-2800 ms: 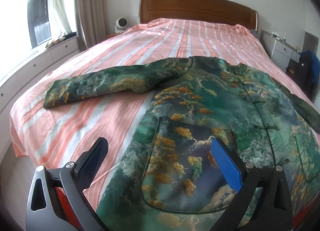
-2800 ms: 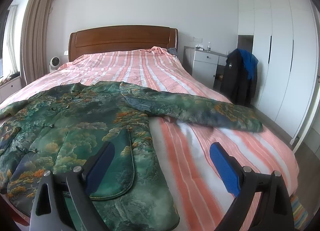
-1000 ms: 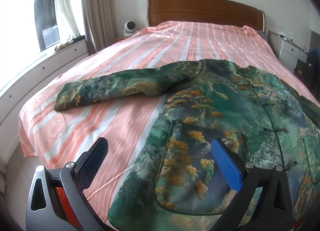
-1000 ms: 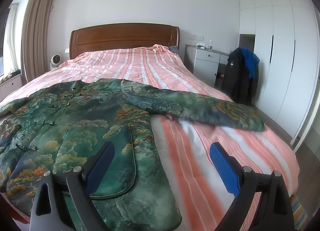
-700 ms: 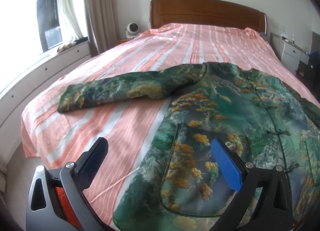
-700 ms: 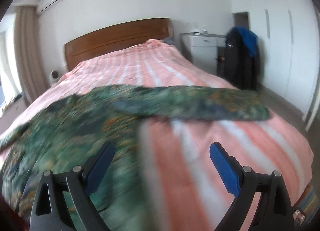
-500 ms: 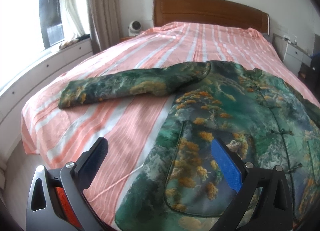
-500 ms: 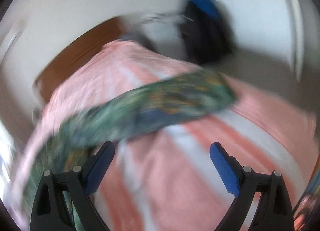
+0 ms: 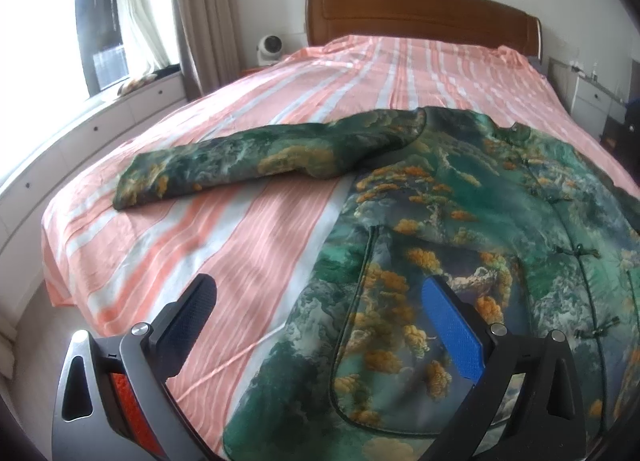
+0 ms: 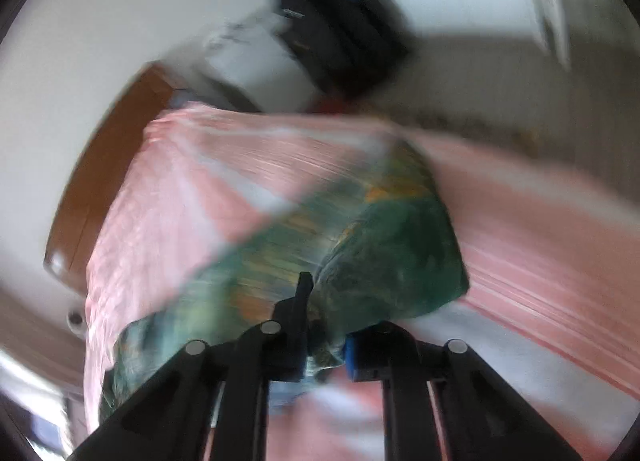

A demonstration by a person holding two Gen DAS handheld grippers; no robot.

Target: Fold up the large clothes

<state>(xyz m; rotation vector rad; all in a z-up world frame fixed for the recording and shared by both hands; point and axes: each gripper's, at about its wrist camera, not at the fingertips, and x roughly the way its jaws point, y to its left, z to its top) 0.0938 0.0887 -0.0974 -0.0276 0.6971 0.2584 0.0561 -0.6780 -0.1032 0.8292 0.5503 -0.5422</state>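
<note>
A green patterned jacket point(image 9: 460, 221) with orange blossoms lies front-up on the striped bed point(image 9: 248, 245), its left sleeve point(image 9: 248, 161) stretched out towards the window side. My left gripper point(image 9: 320, 325) hovers open over the jacket's lower hem and pocket, with nothing between its fingers. In the blurred, rolled right wrist view, my right gripper point(image 10: 324, 353) is shut on the jacket's other sleeve point(image 10: 360, 261), near its cuff end, and the cloth bunches between the blue pads.
The wooden headboard point(image 9: 420, 17) stands at the far end. A small white fan point(image 9: 270, 47) sits beside it, near the curtain and the window bench point(image 9: 80, 133). A white dresser point(image 10: 256, 61) and a dark jacket with blue point(image 10: 332, 21) are beyond the bed's right side.
My right gripper swung across to the far sleeve, rolled over, and went from wide open to shut on the sleeve. The left gripper has barely shifted and stays open.
</note>
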